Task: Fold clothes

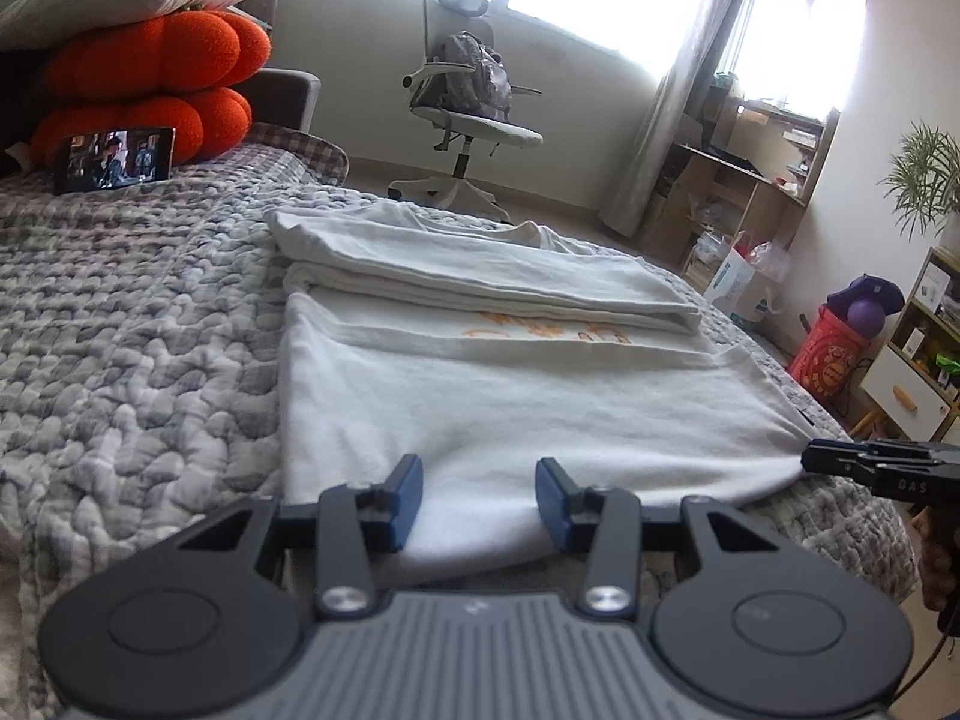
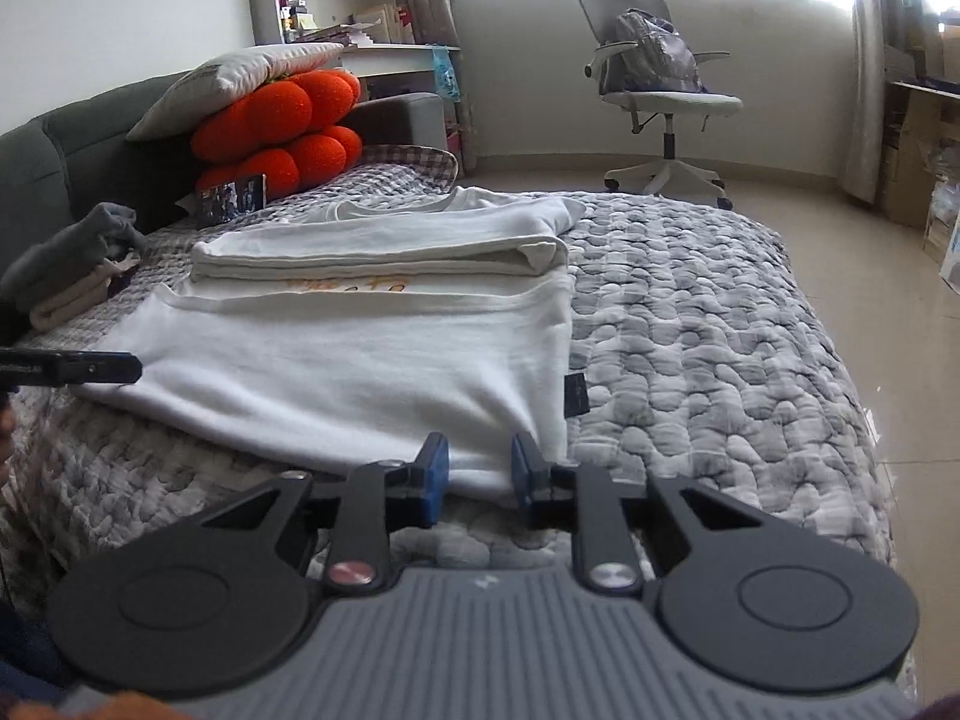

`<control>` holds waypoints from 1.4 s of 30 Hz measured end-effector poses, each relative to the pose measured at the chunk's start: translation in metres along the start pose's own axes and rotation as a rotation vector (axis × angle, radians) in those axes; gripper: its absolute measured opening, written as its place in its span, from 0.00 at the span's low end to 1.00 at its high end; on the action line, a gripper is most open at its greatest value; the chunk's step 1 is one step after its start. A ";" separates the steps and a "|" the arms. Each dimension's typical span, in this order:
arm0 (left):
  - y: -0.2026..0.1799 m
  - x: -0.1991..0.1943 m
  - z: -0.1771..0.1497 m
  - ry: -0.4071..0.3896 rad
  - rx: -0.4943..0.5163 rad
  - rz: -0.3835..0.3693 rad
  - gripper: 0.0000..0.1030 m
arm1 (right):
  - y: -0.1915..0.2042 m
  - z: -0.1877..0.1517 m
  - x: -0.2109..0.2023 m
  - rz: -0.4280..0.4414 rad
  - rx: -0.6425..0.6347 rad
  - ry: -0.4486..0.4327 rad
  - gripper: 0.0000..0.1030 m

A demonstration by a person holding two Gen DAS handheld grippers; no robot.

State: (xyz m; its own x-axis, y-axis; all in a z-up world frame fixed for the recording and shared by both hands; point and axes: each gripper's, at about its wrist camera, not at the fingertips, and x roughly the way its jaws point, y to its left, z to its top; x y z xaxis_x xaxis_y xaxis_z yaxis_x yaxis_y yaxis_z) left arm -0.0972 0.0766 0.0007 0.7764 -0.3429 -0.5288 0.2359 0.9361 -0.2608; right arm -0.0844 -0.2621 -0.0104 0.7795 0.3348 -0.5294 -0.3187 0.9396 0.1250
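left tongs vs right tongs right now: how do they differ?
Left tongs stand wider apart than the right tongs. Left tongs straddle the middle of the white T-shirt's near hem; right tongs sit at its near right corner. Shared: blue pads, both low at the shirt's near edge on the grey quilt, neither visibly pinching cloth yet.

Each gripper is black, with two round black discs flanking a ribbed grey body, silver screw heads at the finger pivots and blue pads on the fingertips: the left gripper (image 1: 478,495) and the right gripper (image 2: 479,471) look alike. The right one carries pale lettering on its side.
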 end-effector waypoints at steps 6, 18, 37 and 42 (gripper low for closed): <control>-0.003 -0.001 0.002 0.000 0.002 0.015 0.43 | 0.022 0.009 0.001 -0.030 -0.031 -0.050 0.35; -0.004 -0.007 0.000 -0.022 0.043 0.096 0.53 | 0.071 0.006 0.038 -0.011 -0.159 -0.064 0.38; 0.007 -0.024 -0.008 -0.018 0.078 0.106 0.51 | 0.004 -0.015 0.011 -0.170 0.023 -0.098 0.61; 0.008 -0.027 -0.011 -0.012 0.092 0.101 0.51 | 0.001 -0.016 0.009 -0.166 0.025 -0.105 0.61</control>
State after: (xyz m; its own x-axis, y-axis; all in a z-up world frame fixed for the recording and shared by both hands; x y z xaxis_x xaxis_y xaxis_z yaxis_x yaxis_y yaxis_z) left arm -0.1221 0.0928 0.0040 0.8056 -0.2461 -0.5389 0.2080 0.9692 -0.1317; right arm -0.0862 -0.2591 -0.0288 0.8728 0.1792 -0.4541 -0.1684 0.9836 0.0644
